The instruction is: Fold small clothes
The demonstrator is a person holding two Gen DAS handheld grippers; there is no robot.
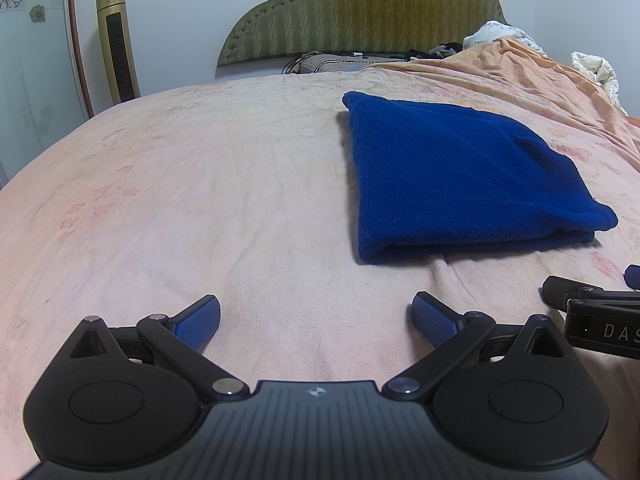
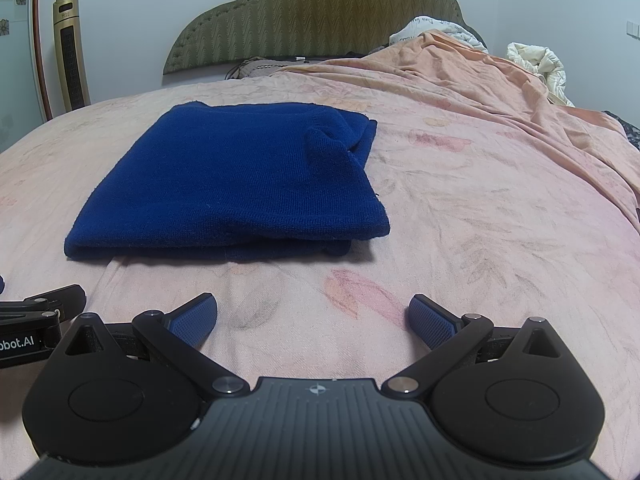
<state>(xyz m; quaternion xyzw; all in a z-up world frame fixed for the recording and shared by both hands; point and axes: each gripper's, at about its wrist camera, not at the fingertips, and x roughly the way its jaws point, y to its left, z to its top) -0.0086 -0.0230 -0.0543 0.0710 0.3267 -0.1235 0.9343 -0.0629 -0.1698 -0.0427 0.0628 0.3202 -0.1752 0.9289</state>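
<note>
While my two cameras look up the bed from its foot end, the dark blue knit garment lies folded into a thick, roughly square stack on the pink floral sheet. Its doubled fold edge faces me, and a small flap sticks up near its far right corner. From my left wrist view it sits ahead and to the right; from my right wrist view, ahead and to the left, so it lies between the lines of my two tools and apart from both.

My left gripper hovers low over bare sheet short of the garment, its jaws spread wide with nothing between the blue pads. My right gripper does the same, jaws wide and empty. Each tool's black side shows at the edge of the other's view, so they are close beside one another.

Farther off, a rumpled orange cover is heaped along the right side of the bed, with white bedding beyond it. An olive padded headboard stands against the wall, a gold tower fan to its left.
</note>
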